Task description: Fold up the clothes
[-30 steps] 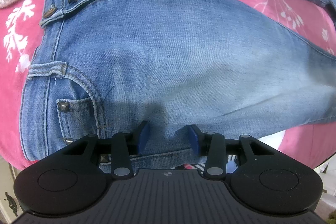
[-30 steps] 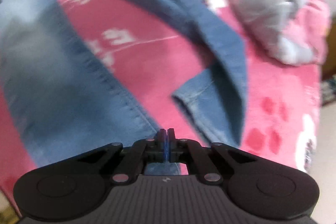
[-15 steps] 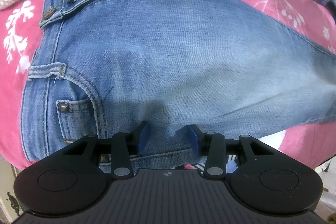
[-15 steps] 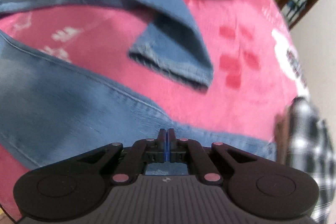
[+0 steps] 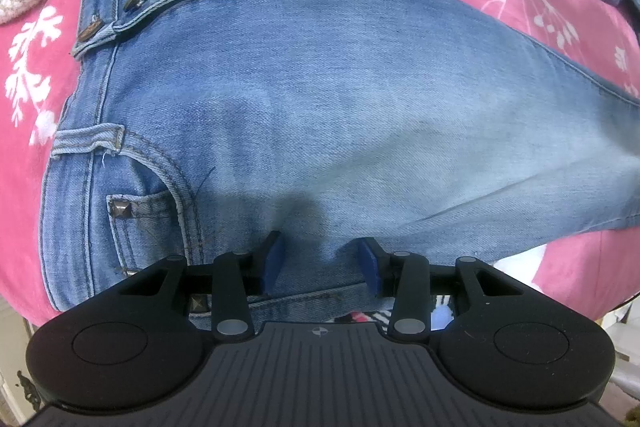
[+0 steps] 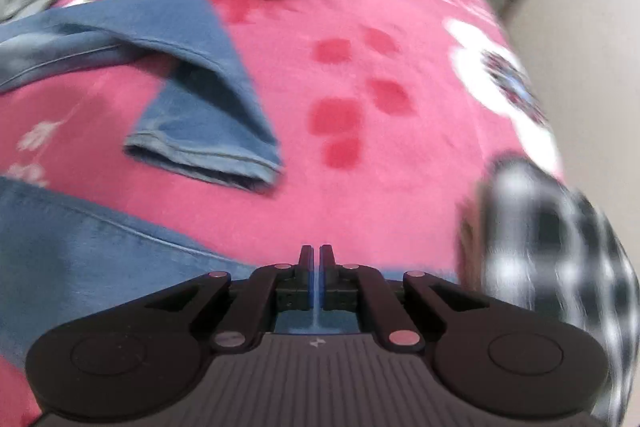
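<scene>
The jeans (image 5: 320,115) lie spread on the pink blanket (image 6: 360,167), legs apart. The left hand-held gripper (image 5: 320,263) rests wide over the hip, likely to pin it down. The right hand-held gripper (image 6: 316,259) is pinched tight, maybe on a leg edge.

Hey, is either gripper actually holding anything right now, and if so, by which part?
The left gripper is open over the jeans near the hip, holding nothing. The right gripper is shut, apparently on the near leg's edge; the contact is hidden.
</scene>
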`<state>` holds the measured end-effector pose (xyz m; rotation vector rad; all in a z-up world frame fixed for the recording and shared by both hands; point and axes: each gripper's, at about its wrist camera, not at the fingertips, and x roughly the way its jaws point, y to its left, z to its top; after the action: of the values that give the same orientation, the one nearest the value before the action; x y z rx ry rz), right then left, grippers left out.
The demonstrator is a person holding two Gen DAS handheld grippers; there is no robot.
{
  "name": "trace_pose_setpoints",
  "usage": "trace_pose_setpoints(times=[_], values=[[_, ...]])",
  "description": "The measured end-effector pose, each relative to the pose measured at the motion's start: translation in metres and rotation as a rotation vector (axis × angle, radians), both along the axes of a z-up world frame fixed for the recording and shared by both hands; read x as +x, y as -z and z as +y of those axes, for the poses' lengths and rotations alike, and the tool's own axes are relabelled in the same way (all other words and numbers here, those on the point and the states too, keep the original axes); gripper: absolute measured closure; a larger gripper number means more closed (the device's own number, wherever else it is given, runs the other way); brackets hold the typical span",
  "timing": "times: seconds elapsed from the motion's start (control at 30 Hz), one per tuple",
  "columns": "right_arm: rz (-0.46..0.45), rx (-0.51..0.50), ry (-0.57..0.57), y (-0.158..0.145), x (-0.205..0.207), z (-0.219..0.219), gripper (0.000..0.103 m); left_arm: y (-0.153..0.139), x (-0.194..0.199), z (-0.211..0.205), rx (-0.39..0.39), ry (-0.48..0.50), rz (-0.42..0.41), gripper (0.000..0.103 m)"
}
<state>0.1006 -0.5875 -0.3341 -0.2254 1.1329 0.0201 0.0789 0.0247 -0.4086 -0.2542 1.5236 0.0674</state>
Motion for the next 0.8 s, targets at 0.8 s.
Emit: trace_pose_setpoints(times=[0.8], values=[[0.120,-0.258,-0.265,0.014,-0.009,0.006,0.067,-0.010,-0.008,-0.001,0.002,-0.011,0.001,0.062]])
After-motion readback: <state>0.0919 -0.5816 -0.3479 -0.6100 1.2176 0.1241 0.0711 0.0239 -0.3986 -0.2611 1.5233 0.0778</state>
